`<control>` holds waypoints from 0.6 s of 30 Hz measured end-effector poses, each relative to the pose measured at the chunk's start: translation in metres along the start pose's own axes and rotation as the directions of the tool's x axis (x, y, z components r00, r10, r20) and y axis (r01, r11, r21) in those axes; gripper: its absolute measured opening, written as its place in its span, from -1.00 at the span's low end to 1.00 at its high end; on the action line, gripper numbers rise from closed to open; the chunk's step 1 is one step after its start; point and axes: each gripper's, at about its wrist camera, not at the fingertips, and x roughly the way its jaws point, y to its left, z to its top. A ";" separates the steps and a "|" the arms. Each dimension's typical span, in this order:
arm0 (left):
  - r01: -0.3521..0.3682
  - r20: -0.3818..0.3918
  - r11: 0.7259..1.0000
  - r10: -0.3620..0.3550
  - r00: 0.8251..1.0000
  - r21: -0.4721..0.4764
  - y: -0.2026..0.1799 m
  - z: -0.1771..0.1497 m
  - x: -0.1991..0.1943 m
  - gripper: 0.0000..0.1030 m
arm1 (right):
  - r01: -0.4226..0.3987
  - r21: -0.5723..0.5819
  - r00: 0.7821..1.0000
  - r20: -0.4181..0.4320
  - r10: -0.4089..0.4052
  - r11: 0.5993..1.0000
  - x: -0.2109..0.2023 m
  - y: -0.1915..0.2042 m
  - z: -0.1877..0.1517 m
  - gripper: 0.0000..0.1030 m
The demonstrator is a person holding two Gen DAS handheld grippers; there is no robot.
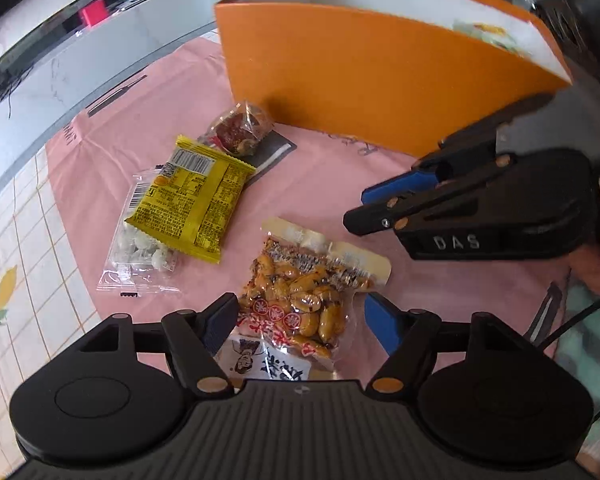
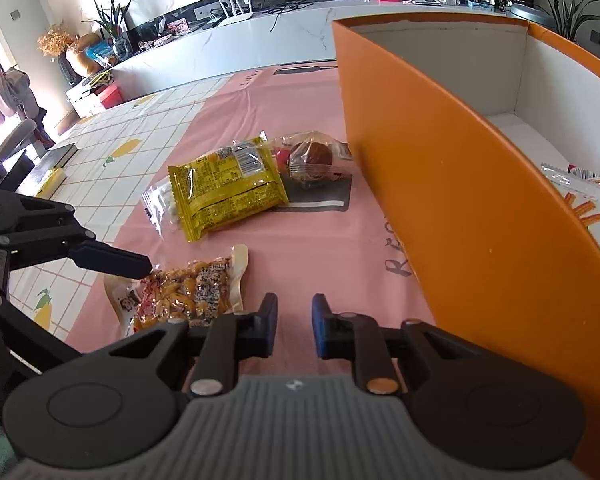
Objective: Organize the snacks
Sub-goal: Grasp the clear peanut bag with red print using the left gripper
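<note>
My left gripper (image 1: 300,320) is wide open, straddling the peanut pkt (image 1: 300,300) on the near counter (image 1: 340,184), ready to grab. Right gripper (image 2: 294,326) nearly closed, empty, beside the orange box (image 2: 480,220).

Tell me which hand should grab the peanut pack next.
Left. The left gripper is open with the peanut pack between its fingers. The right gripper is nearly shut, empty, over bare cloth beside the orange box.

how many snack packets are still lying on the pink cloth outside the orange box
4: the peanut pack between the left gripper's open fingers, the yellow packet, a clear candy bag partly under it, and a brown wrapped snack by the orange box.
</note>
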 end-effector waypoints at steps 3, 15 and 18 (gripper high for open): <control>-0.048 -0.032 0.999 0.049 0.998 0.002 -0.003 0.000 0.007 0.61 | -0.014 0.006 1.000 -0.001 0.014 1.000 0.002 -0.001 0.000 -0.70; -0.196 0.019 0.980 0.195 0.981 0.030 -0.022 -0.004 0.006 0.18 | -0.102 0.004 0.995 -0.008 0.102 0.995 0.007 0.007 0.003 -0.94; -0.276 0.026 0.961 0.275 0.961 0.023 -0.024 -0.008 0.002 -0.18 | -0.112 -0.005 0.994 -0.003 0.112 0.994 0.005 0.011 0.005 -0.94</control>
